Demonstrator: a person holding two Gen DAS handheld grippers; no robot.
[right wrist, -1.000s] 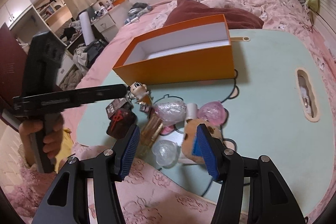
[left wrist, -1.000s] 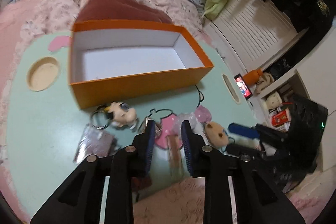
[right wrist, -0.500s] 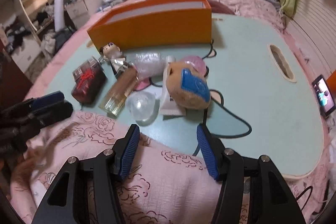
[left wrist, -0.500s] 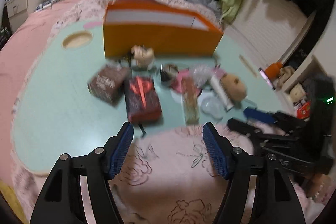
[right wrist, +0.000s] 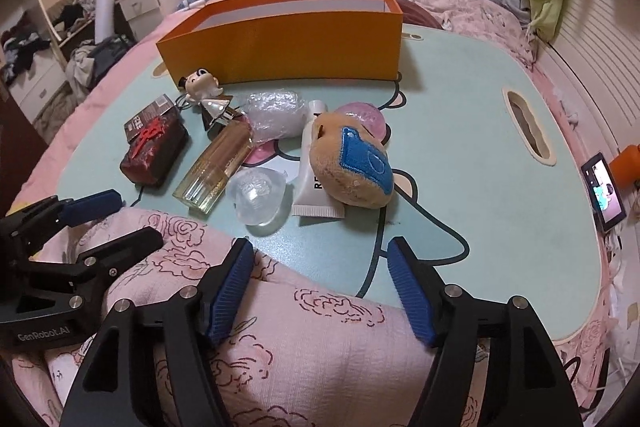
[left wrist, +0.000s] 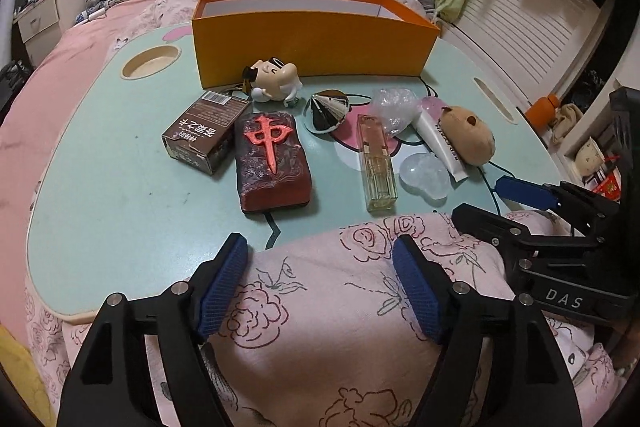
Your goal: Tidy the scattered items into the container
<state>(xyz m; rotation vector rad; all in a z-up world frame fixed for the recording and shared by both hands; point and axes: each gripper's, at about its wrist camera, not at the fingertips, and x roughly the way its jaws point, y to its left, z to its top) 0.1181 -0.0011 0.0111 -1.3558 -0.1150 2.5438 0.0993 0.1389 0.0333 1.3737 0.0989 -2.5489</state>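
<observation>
An open orange box (left wrist: 308, 43) stands at the back of a mint lap table (left wrist: 120, 163); it also shows in the right wrist view (right wrist: 288, 43). In front lie a dark red mahjong tile block (left wrist: 272, 163), a brown carton (left wrist: 206, 131), a cartoon figure keychain (left wrist: 276, 79), a clear bottle (left wrist: 376, 163), a white tube (left wrist: 440, 143), a tan plush (right wrist: 352, 163) and a clear blob (right wrist: 258, 195). My left gripper (left wrist: 322, 291) is open and empty above pink cloth near the table's front edge. My right gripper (right wrist: 320, 287) is open and empty, likewise.
A pink rose-print blanket (left wrist: 340, 327) covers the near edge. The table has a round cup hole (left wrist: 150, 63) at left and a slot (right wrist: 528, 127) at right. A phone (right wrist: 604, 191) stands off the right edge. Bedding and clothes lie behind the box.
Both grippers pulled back and down from over the items to the table's near edge. The left gripper opened wider. The items stayed in place.
</observation>
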